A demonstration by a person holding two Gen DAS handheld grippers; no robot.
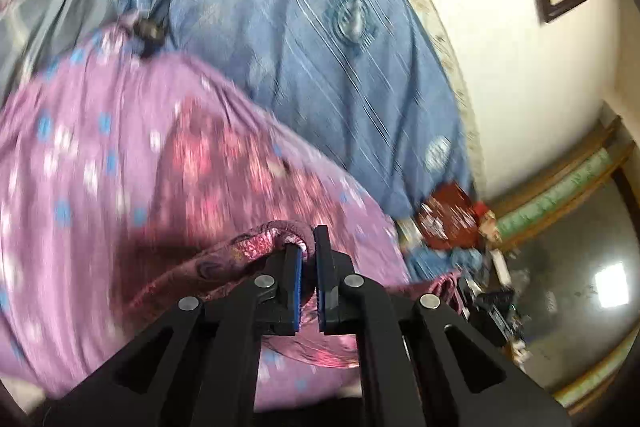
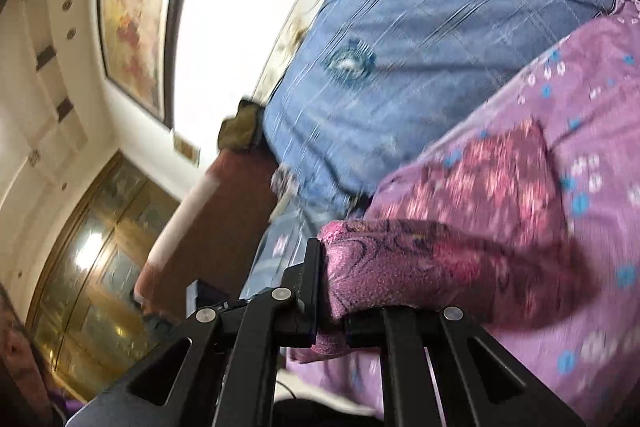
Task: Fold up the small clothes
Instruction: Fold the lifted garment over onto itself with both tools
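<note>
Both grippers pinch the edge of a small maroon patterned garment (image 1: 240, 251). The left gripper (image 1: 308, 247) is clenched on its rolled hem, the right gripper (image 2: 326, 267) on a fuzzy corner. The garment hangs near the cameras above a purple floral sheet (image 1: 100, 147). No finished fold shows, so most of the folding seems to remain. A blue quilt (image 1: 300, 47) bunches at the far side, crowding the laying space.
</note>
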